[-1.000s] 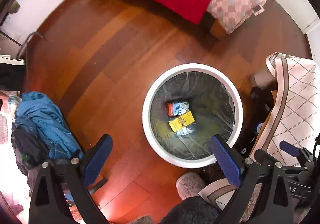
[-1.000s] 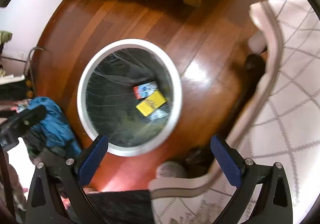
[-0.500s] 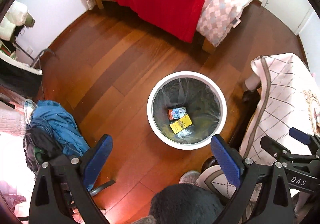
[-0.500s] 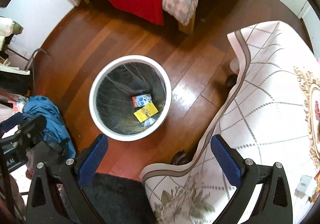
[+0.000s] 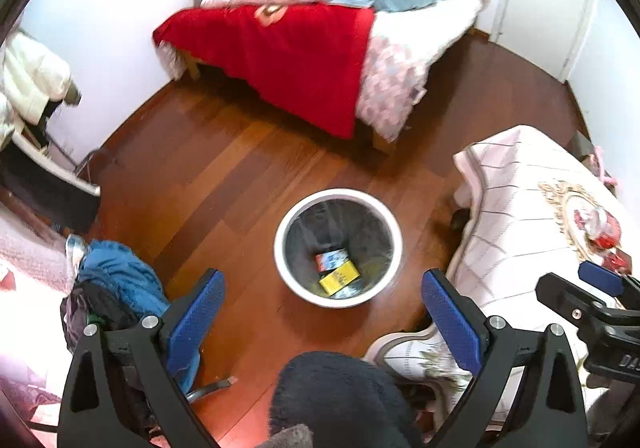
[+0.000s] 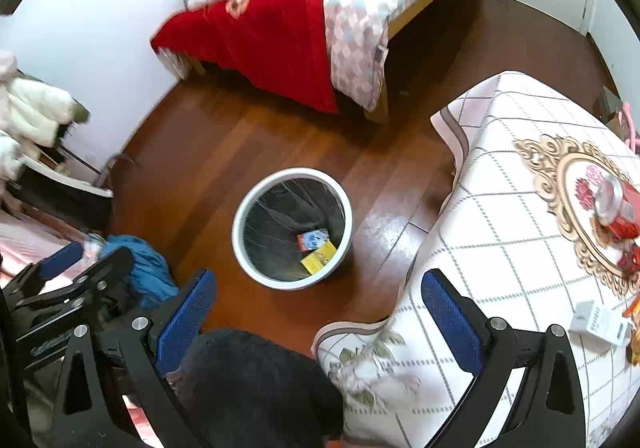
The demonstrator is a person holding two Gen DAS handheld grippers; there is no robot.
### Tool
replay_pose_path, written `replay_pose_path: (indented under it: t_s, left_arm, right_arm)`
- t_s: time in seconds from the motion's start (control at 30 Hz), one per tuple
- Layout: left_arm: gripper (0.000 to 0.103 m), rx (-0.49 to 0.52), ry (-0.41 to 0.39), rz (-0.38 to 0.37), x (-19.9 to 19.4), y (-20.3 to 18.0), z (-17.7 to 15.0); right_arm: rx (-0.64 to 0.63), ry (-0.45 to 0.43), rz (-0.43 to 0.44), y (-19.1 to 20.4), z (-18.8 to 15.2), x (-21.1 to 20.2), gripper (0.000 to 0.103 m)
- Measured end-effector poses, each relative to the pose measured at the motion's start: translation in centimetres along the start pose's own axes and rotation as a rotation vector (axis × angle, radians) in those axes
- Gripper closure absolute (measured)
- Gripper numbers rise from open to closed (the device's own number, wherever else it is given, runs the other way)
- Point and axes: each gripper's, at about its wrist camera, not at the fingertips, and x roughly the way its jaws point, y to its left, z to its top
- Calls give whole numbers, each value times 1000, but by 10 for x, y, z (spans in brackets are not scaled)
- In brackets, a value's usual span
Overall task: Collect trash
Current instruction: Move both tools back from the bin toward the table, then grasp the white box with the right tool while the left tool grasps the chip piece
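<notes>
- Left wrist view: the left gripper point(image 5: 322, 312) had its blue-padded fingers point(image 5: 196, 312) spread wide, holding nothing
- The white trash bin point(image 5: 288, 280) stood on the wooden floor point(image 5: 224, 176) ahead of the fingers, between their tips and a little beyond them
- At the bottom of the bin lay a yellow box point(image 5: 339, 277) touching a red and blue box point(image 5: 330, 260); print on both was too small to read
- Beyond the right finger the right gripper's body showed the white letters "DAS" at the frame edge
- Right wrist view: the right gripper point(image 6: 318, 312) also had its fingers point(image 6: 450, 314) wide apart and empty
- The bin point(image 6: 244, 252) sat ahead, nearer the left finger, with the yellow box point(image 6: 319, 257) and the red and blue box point(image 6: 313, 239) inside
- The right finger hung over a table with a checked cloth point(image 6: 492, 232); on it, off to the finger's right, were a red can point(image 6: 616, 208) and a small white box point(image 6: 598, 322), their labels blurred
- A bed with a red blanket point(image 6: 272, 44) stood far ahead of both fingers
</notes>
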Motion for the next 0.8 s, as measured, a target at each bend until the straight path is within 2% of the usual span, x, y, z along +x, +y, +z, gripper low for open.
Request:
replay_pose_path:
  t_s: [0.13,0.3,0.4,0.53,0.63,0.8]
  left_arm:
    - [3,47,-7,-38,-2,-45,-11]
    - [3,132,72,-113,30,-123,-33]
    - [3,219,115,-109,57,-175,-49]
    - [3,309,170,-96,92,-226,-67]
    - [3,340,203,-94,106,-242,-74]
    - [3,366,223,-88,117,-254,-78]
  right_arm:
    - [33,-17,-4,-34,-19,-35,0]
    - [121,3,-139,-116,-57,-66,0]
    - [176,40,-229,-173,-72,-73,0]
    - [147,140,-341,-224,-80,-57,0]
    - [84,210,-372,-253,-81,-36,0]
    - [-58,269,-433,-267,-74,-7,0]
